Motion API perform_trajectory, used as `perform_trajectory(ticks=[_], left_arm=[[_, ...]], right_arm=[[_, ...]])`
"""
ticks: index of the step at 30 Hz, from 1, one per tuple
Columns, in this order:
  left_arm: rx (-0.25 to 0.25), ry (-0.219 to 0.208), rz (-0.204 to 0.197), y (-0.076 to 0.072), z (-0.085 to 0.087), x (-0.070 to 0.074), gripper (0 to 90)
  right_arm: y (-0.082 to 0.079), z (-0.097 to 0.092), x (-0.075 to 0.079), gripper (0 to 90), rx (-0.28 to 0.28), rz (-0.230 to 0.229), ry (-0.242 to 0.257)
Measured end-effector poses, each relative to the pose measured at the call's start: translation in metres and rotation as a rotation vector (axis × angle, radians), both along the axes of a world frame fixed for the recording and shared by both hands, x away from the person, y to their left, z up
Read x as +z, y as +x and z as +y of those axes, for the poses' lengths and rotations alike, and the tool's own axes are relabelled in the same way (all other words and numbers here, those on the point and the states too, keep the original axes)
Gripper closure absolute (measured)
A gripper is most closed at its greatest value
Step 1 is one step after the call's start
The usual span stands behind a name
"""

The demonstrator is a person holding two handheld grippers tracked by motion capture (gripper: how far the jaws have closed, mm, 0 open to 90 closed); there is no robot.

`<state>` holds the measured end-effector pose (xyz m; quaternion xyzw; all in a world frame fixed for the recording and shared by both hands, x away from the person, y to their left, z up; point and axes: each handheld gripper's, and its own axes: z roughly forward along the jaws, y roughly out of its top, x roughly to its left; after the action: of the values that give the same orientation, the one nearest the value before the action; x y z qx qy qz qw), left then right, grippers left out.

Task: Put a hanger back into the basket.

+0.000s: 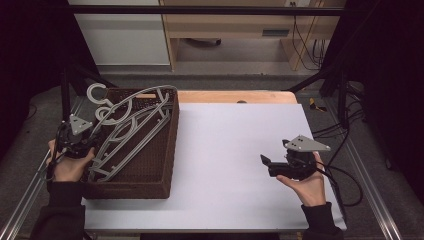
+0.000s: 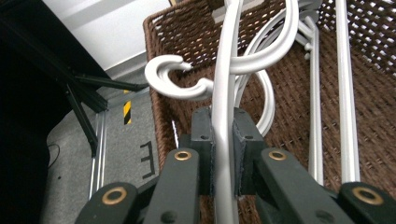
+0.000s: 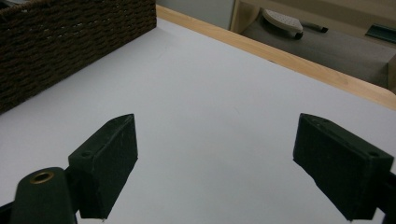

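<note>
A brown wicker basket (image 1: 165, 165) stands on the left of the white table (image 1: 235, 150). Pale grey plastic hangers (image 1: 135, 130) lie slanted in it, their hooks (image 1: 95, 92) poking over its far left corner. At the basket's left edge my left gripper (image 1: 96, 137) is shut on one hanger. The left gripper view has that hanger's thin bar (image 2: 224, 93) clamped between the pads (image 2: 203, 140) of my left gripper (image 2: 223, 140), with a hook (image 2: 163, 77) beyond the basket (image 2: 369, 107) rim. My right gripper (image 1: 266, 162) is open over the table's right half. Its jaws (image 3: 215, 140) are wide apart with nothing between them.
A wooden strip (image 1: 235, 96) edges the table's far side. Black frame struts (image 1: 65, 95) rise left of the basket, and cables (image 1: 345, 135) trail off the right edge. The basket's woven wall (image 3: 70, 42) lies far left of my right gripper.
</note>
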<state>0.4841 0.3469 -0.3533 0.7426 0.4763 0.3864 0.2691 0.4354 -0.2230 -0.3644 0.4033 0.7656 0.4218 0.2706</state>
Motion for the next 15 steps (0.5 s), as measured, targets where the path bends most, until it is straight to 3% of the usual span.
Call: perform_trajectory(ticks=[7, 12, 15], left_arm=[[0.011, -0.031, 0.024, 0.0009, 0.0007, -0.0081, 81.4], [0.047, -0.010, 0.031, 0.0003, 0.0019, -0.0085, 81.4], [0.041, -0.026, 0.041, 0.0012, 0.0028, -0.0107, 81.4]], right_arm=[[0.0015, 0.0010, -0.0009, 13.7, 0.000, 0.005, -0.003], [0.0007, 0.0017, -0.0017, 13.3, -0.002, 0.010, -0.002], [0.0005, 0.0006, -0.0011, 13.3, 0.002, 0.005, -0.004]])
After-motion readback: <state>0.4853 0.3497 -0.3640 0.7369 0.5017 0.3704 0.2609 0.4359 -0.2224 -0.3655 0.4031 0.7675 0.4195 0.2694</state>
